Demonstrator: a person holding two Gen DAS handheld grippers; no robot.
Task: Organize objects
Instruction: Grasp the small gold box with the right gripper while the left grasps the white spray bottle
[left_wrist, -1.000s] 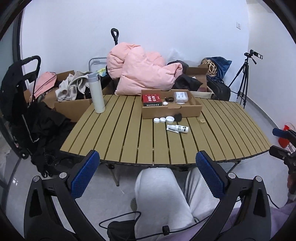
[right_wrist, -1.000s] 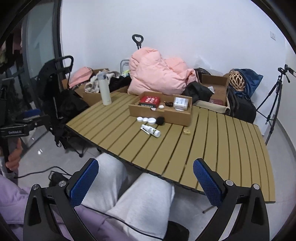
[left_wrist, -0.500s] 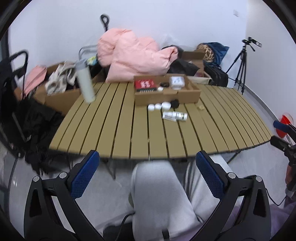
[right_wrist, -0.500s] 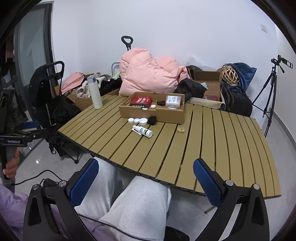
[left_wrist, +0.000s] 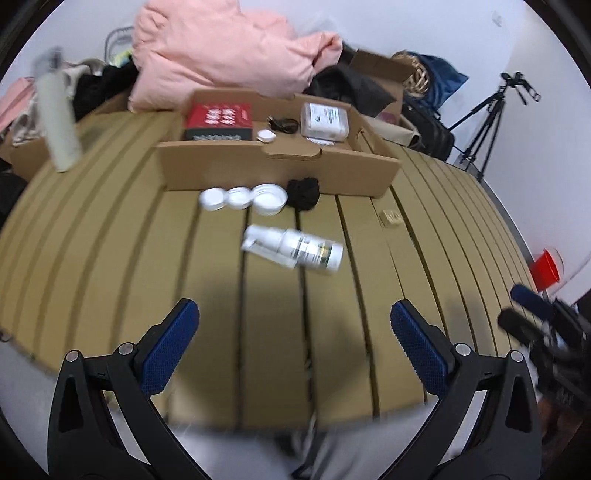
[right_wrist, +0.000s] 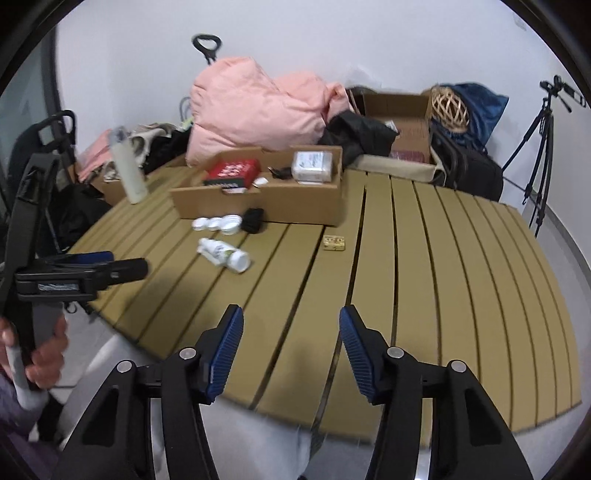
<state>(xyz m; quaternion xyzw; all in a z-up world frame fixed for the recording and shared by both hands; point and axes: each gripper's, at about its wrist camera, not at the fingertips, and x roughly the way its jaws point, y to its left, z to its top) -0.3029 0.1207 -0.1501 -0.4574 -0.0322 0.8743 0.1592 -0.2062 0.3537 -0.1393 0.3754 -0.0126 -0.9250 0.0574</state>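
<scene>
Left wrist view: we hold our left claw wide open and empty over the table's near edge, because the spray bottle lies ahead, and our right claw has just been closing on nothing.

White spray bottle on its side on the slats, nozzle left, label band toward the base. Behind it, three white round lids in a row, touching. Black wad just right of them, against the cardboard tray front wall. In tray: red box, clear case, black cable, small white item. Small tan tin apart, right.
</scene>
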